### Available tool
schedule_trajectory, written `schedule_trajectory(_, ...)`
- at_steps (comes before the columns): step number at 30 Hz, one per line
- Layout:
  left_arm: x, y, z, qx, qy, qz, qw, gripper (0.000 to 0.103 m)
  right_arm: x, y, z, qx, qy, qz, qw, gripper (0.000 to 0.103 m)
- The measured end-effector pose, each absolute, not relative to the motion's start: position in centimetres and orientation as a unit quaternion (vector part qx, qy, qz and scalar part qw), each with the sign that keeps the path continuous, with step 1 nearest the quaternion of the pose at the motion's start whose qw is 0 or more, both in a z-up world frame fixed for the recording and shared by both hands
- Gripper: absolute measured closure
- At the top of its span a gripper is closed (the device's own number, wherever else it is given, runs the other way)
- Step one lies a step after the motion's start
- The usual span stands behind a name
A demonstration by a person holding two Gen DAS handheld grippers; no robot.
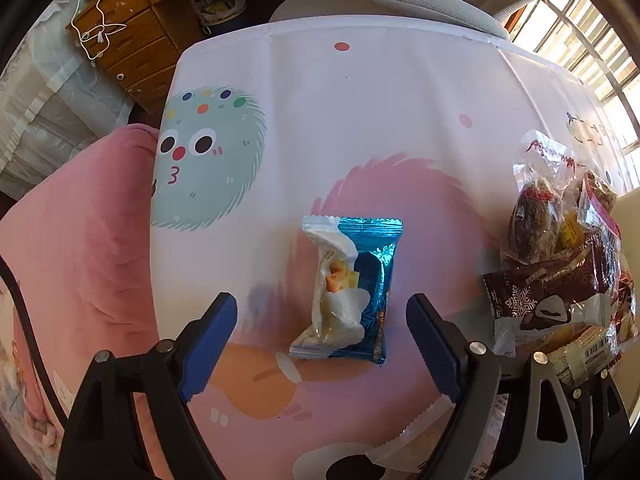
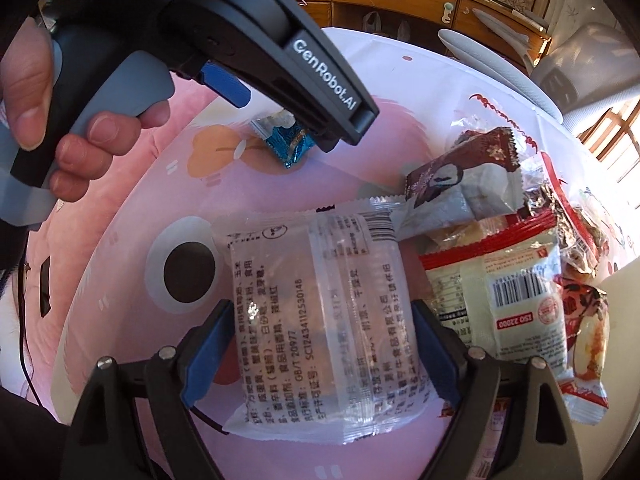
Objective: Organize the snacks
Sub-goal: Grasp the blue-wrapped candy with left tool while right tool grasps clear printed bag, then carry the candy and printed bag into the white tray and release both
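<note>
Hovering both grippers over separate targets on the cartoon-print tablecloth (image 1: 360, 92).

Left gripper (image 1: 322, 308): jaws spread wide, nothing pinched. Pointing down at a small white packet (image 1: 332, 304) lying partly on a blue foil packet (image 1: 380, 276); both sit between the pads but untouched. In the right view the same gripper body hangs above them.

Right gripper (image 2: 320, 320): jaws wide apart, straddling a clear packet (image 2: 320, 328) that lies print side up. Pads flank its long edges; I can't tell whether they touch it yet. No squeeze visible in the film.

Snack pile (image 2: 520, 240) sits just right of the clear packet, a red-and-white packet (image 2: 512, 280) nearly against it.

To do it well, my read:
- Left: pick one packet, not both. White one is on top, so centre on it and close across its narrow width.
- Right: drop until pads bracket the filled middle, not the flat seal edges.
- Keep the right pad off the red-and-white neighbour, or it gets dragged along.
- Close slowly; film is slick and crumples.
</note>
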State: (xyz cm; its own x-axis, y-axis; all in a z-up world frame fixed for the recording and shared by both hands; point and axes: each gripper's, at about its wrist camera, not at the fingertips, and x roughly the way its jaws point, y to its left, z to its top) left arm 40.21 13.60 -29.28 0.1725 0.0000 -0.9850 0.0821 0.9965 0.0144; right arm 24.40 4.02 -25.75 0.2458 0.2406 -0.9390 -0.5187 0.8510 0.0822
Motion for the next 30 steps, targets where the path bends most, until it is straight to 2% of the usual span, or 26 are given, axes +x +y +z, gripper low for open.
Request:
schedule_trajectory(3, 40.4, 13.5, -29.4, 0.033, 0.639, -0.031, 0.768, 0.022, 24.6, 4.0, -26.0, -0.123, 0.567, 0.240, 0.778, 0.016)
schedule_trajectory(5, 40.7, 13.3, -29.4, 0.032, 0.639, -0.029, 0.768, 0.032, 24.9, 4.0, -26.2, -0.122, 0.570, 0.239, 0.777, 0.016)
schedule_trajectory(11, 40.7, 13.5, -29.7, 0.015, 0.638, -0.032, 0.770, 0.052, 25.1, 4.3, -26.5, -0.136, 0.574, 0.244, 0.769, 0.019)
schedule_trajectory(15, 40.8, 13.3, -29.7, 0.017, 0.635, -0.036, 0.771, 0.056, 24.9, 4.1, -26.6, -0.133, 0.572, 0.245, 0.772, 0.019)
schedule_trajectory(18, 40.7, 13.4, -29.7, 0.015, 0.632, -0.034, 0.774, 0.069, 24.6, 4.1, -26.6, -0.135, 0.572, 0.242, 0.772, 0.019)
schedule_trajectory(21, 40.6, 13.4, -29.5, 0.009, 0.632, -0.036, 0.774, 0.074, 24.3, 4.4, -26.8, -0.146, 0.572, 0.238, 0.771, 0.019)
schedule_trajectory(30, 39.4, 14.2, -28.7, -0.014, 0.629, -0.040, 0.776, 0.075, 23.3, 4.7, -26.7, -0.153, 0.568, 0.228, 0.776, 0.022)
